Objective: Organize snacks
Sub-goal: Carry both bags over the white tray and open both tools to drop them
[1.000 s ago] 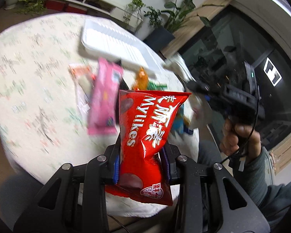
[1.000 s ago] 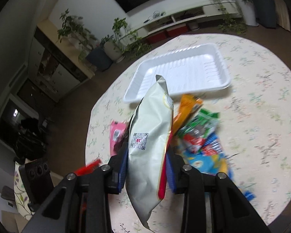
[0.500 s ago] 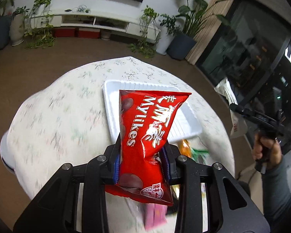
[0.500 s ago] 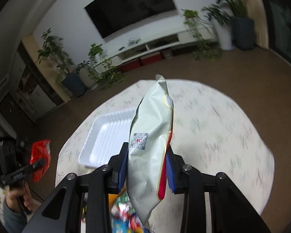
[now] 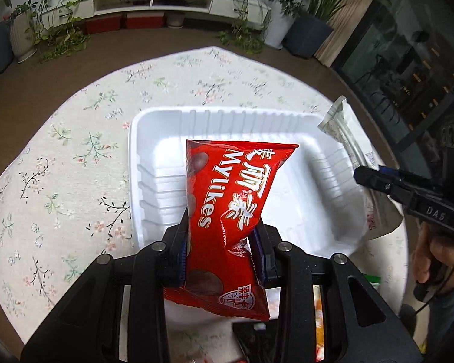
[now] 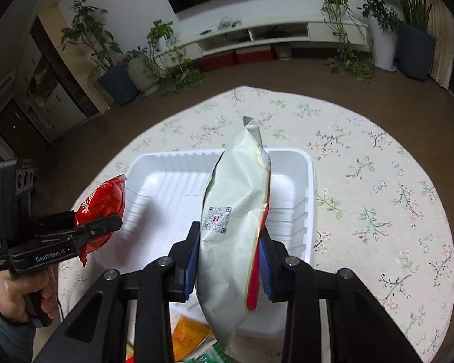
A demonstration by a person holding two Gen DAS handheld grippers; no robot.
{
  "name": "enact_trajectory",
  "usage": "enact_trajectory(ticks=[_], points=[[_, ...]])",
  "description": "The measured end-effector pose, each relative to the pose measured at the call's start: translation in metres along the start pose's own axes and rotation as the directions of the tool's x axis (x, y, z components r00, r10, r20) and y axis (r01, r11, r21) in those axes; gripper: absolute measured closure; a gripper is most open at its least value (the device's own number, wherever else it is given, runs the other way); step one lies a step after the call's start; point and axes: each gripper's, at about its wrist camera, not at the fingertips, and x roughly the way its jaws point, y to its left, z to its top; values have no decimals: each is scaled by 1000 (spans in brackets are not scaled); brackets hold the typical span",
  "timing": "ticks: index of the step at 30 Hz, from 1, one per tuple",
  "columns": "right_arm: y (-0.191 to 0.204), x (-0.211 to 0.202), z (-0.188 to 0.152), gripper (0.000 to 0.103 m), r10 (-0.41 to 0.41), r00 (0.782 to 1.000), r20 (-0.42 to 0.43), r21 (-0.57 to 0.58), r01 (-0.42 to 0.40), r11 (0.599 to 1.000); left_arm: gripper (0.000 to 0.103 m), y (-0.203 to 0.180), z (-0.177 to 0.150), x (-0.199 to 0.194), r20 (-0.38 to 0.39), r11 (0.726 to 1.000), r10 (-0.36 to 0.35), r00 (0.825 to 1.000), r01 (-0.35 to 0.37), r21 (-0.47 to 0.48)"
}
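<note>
The left gripper (image 5: 222, 248) is clenched on a red Mylikes snack bag (image 5: 227, 208), its 2 fingers (image 5: 178, 251) pressing the lower half of the bag from either side so the bag stands upright between them, printed face toward the camera. The bag hangs above the near part of a white ribbed tray (image 5: 136, 157), which sits on a round counter (image 5: 60, 151) covered with a pale floral cloth. In the left wrist view the right gripper (image 5: 378, 178) reaches in from the right edge, held by a hand (image 5: 435, 257), with its load over the tray's right rim. The right gripper (image 6: 228, 260) is clamped on a pale cream snack bag (image 6: 236, 211), its blue-padded fingers (image 6: 192, 260) squeezing the bag near its middle; the bag stands upright, a QR code on its side and a red and gold strip along its right edge. It is held over the near right part of the same tray (image 6: 310, 181). From the right wrist view the left gripper (image 6: 106, 224) and the red bag (image 6: 103, 202) show at the tray's left rim, gripped by a hand (image 6: 24, 293) in a grey sleeve. Just below the tray's near edge, an orange packet (image 6: 187, 332) and a green packet (image 6: 212, 354) lie on the counter, partly hidden by the gripper frame.
</note>
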Motion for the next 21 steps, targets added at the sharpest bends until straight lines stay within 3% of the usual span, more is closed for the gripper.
enact_trajectory(ticks=[9, 16, 18, 21], points=[[-12, 33, -8, 67, -61, 996, -59, -6, 61, 998, 69, 2, 10, 28, -25, 997, 74, 997, -73, 27], [-11, 40, -14, 63, -82, 995, -59, -38, 80, 996, 67, -11, 7, 43, -35, 990, 123, 992, -120, 78], [-12, 46, -19, 61, -83, 994, -75, -41, 80, 996, 57, -11, 4, 49, -52, 991, 115, 992, -111, 71], [-11, 47, -23, 62, -91, 994, -65, -63, 86, 994, 53, -13, 3, 50, -44, 991, 114, 993, -110, 79]])
